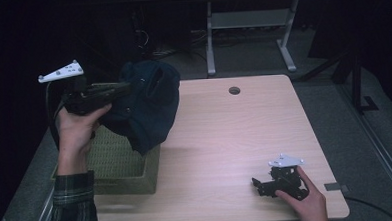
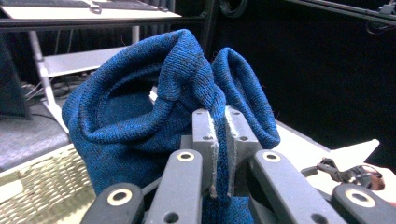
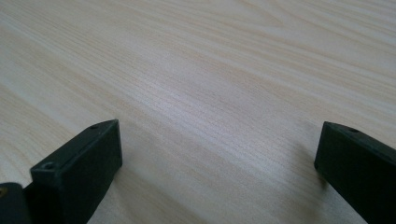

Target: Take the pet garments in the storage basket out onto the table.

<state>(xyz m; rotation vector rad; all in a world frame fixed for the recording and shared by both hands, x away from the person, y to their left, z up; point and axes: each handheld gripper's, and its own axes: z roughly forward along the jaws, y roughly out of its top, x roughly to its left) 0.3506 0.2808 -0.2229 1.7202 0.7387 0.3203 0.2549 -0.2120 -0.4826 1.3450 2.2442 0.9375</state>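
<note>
Pale wood surface [image 1: 225, 134] is lying bare while the left tongs [image 2: 218, 154], pinching a blue knit garment [image 2: 140, 116], are holding it above the woven basket [image 1: 121, 169], not yet lowered in, and the right tongs [image 3: 217, 163] are resting wide open.

The counter [image 1: 225, 139] is a light wood-grain top with rounded corners and a small round cable hole [image 1: 234, 90] near its far edge, standing on grey carpeted floor [image 1: 366, 148]. Sitting right on it at the left side is a woven, greenish basket [image 1: 117, 171], squarish, with its near corner close to the counter's front edge. Over at the front right the right gripper [image 1: 257, 183] rests down on the bare wood under a hand, and its own view shows pale grain running between its two spread black fingers [image 3: 79, 168].
</note>
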